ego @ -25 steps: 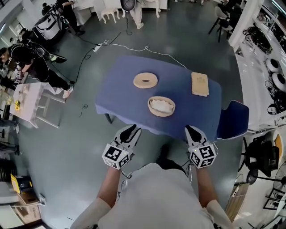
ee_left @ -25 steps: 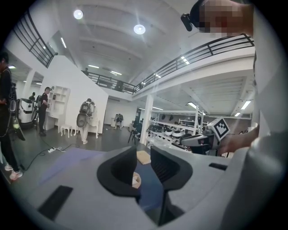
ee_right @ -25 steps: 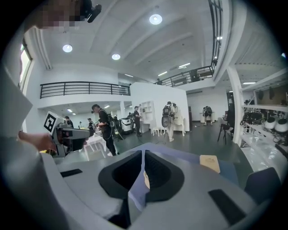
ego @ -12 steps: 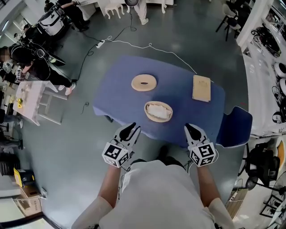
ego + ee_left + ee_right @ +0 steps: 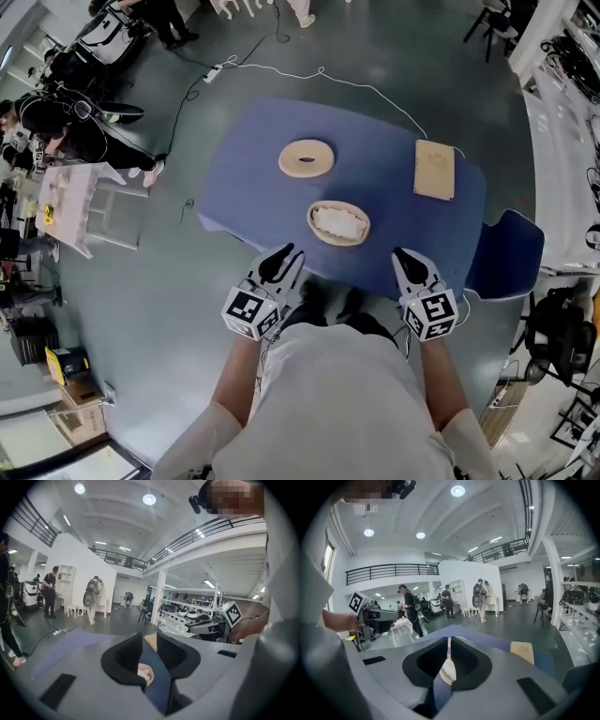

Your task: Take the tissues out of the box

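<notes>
The oval wooden box [image 5: 338,239] stands near the front edge of the blue-covered table [image 5: 246,192], with white tissues [image 5: 337,220] inside it. The left tool [image 5: 278,265] hovers before the table, jaws apart and empty. The right tool [image 5: 410,266] shows only a narrow slit, also empty.

A blue-covered table [image 5: 253,164] carries three things: a round wooden lid [image 5: 307,157] with a slot toward the far edge, an oval wooden box [image 5: 338,223] of white tissues by the near edge, and a flat wooden board [image 5: 435,169] near the right edge.
</notes>
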Motion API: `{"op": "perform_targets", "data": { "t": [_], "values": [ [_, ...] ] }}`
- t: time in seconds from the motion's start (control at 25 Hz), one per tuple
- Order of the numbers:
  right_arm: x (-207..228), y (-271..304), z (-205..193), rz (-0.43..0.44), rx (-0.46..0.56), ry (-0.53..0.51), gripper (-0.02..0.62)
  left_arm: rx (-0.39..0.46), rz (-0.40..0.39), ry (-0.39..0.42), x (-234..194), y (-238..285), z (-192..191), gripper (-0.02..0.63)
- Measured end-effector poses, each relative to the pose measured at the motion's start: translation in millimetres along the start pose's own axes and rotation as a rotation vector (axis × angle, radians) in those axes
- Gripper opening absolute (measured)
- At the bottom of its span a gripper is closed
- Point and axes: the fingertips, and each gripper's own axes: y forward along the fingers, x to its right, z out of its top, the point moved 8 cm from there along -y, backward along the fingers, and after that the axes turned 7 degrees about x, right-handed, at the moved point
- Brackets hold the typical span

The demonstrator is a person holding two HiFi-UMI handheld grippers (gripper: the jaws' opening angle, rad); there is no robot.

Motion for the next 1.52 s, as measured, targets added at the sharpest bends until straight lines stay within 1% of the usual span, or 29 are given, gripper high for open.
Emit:
{"op": "perform_targets", "data": {
  "t": [0.2,0.28,0.44,0.56,0.76,0.92,1.04,1.2,1.4,1.52],
  "values": [
    [-12,21,0,-0.041,-0.006,0.023,0.044,-0.028,-0.051,0.012,-29,10,5,0.103],
    [-11,27,-1,-0.072,-0.004,0.032,0.043,-0.043,-0.083,0.034,-39,19,5,0.103],
    [-16,34,-4,-0.155,0.009,0.073,0.043,-0.094,-0.171,0.094,-57,36,0,0.103],
    [-15,41,-10,-0.2,0.014,0.095,0.043,-0.119,-0.233,0.1,-69,54,-6,0.103],
    [-5,45,-22,-0.262,-0.01,0.125,0.044,-0.164,-0.331,0.1,-70,91,-19,0.103],
    [-6,49,-32,-0.315,-0.034,0.165,0.044,-0.214,-0.406,0.09,-75,116,-39,0.103],
    [-8,55,-41,-0.352,-0.05,0.192,0.044,-0.257,-0.454,0.1,-82,136,-58,0.103],
    [-6,62,-54,-0.393,-0.082,0.203,0.043,-0.325,-0.504,0.136,-89,163,-84,0.103],
    [-2,65,-69,-0.422,-0.112,0.23,0.044,-0.428,-0.567,0.19,-89,189,-122,0.104],
    [2,69,-76,-0.441,-0.14,0.232,0.044,-0.482,-0.591,0.223,-91,205,-141,0.104]
  ]
}}
